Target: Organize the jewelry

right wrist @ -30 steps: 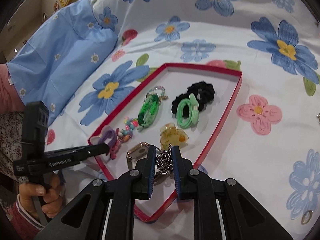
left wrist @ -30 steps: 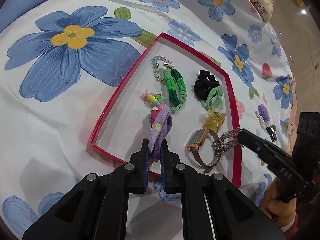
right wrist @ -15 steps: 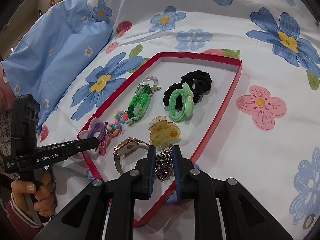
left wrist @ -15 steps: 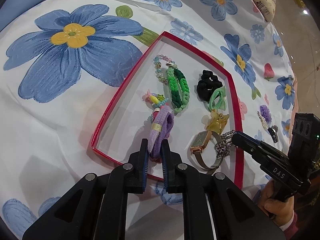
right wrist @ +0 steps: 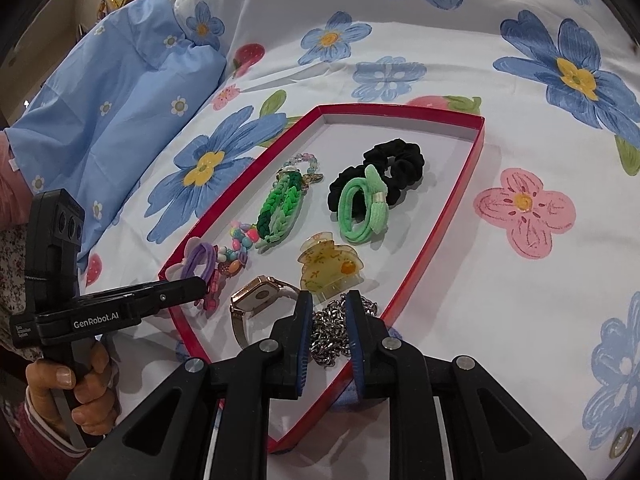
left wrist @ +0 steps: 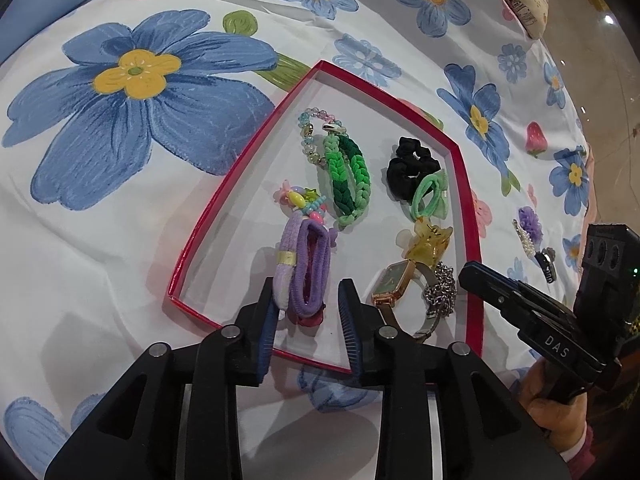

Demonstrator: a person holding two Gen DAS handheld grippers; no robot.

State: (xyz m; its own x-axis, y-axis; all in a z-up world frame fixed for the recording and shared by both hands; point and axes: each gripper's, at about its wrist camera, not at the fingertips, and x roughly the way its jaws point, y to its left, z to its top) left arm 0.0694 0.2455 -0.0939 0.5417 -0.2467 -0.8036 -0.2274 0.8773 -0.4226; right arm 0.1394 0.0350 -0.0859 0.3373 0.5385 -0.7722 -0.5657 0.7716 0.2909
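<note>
A red-rimmed tray (left wrist: 240, 160) (right wrist: 440, 240) lies on the floral sheet. In it are a purple hair tie (left wrist: 308, 264) (right wrist: 198, 260), a bead bracelet (left wrist: 298, 198), a green braided bracelet (left wrist: 346, 178) (right wrist: 280, 208), a black scrunchie (left wrist: 408, 164) (right wrist: 394, 164), a green hair tie (left wrist: 428, 194) (right wrist: 362, 210), a yellow claw clip (left wrist: 428, 242) (right wrist: 328, 266), a gold watch (left wrist: 390, 284) (right wrist: 258, 298) and a silver chain (left wrist: 440, 292) (right wrist: 330, 336). My left gripper (left wrist: 308, 312) is open around the purple tie's near end. My right gripper (right wrist: 327, 320) is open astride the chain.
A purple flower hair clip (left wrist: 532, 226) and a dark clip (left wrist: 546, 262) lie on the sheet right of the tray. A blue pillow (right wrist: 112, 92) sits to the left. A small round metal piece (right wrist: 620, 442) lies at the far right.
Both grippers have opened. The left let go of the purple hair tie and the right let go of the silver chain; both now lie in the tray.
</note>
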